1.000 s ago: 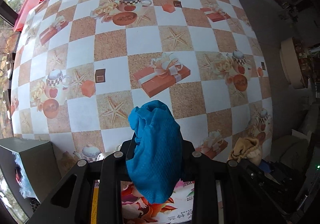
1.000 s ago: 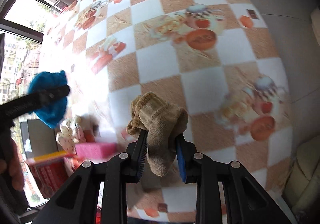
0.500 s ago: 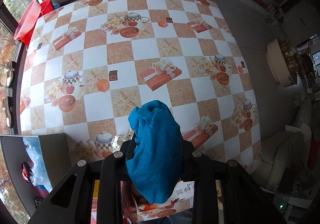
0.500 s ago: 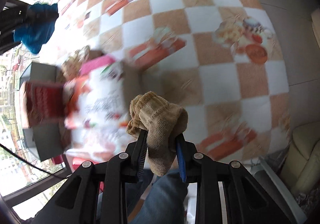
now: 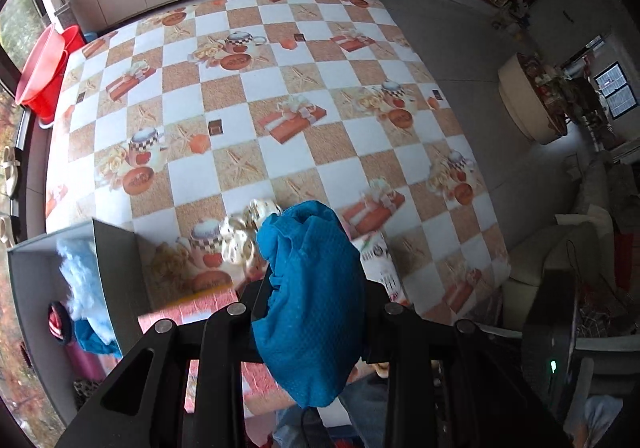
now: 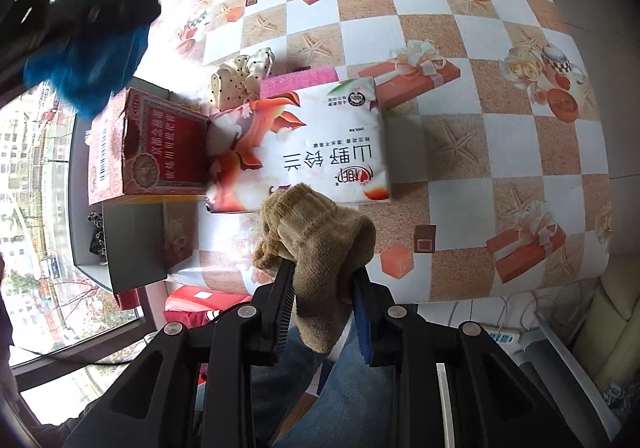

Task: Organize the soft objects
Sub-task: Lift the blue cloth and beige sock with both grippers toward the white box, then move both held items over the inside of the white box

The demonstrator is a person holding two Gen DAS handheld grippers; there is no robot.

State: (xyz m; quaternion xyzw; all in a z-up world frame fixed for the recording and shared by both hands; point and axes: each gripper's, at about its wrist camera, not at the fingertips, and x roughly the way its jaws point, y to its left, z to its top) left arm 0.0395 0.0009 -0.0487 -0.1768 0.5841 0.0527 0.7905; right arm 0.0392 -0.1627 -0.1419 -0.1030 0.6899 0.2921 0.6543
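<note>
Blue cloth (image 5: 310,300) clamped in downward-pointing left tool (image 5: 316,290); right tool (image 6: 323,284) clamps tan sock (image 6: 320,244).

Table: our checkered tablecloth (image 6: 460,151)
On it: tissue pack (image 6: 320,151), red box (image 6: 148,151) beside it, pink sponge (image 6: 298,79) and dotted cloth (image 6: 240,77) behind it

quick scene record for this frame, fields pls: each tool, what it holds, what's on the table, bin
left tool: shut on blue cloth, held above the table
right tool: shut on tan sock, held above the table
table: checkered printed cloth
on table: white tissue pack, red box, pink sponge, cream dotted fabric
grey bin: at the table edge, light blue fluffy item inside
</note>
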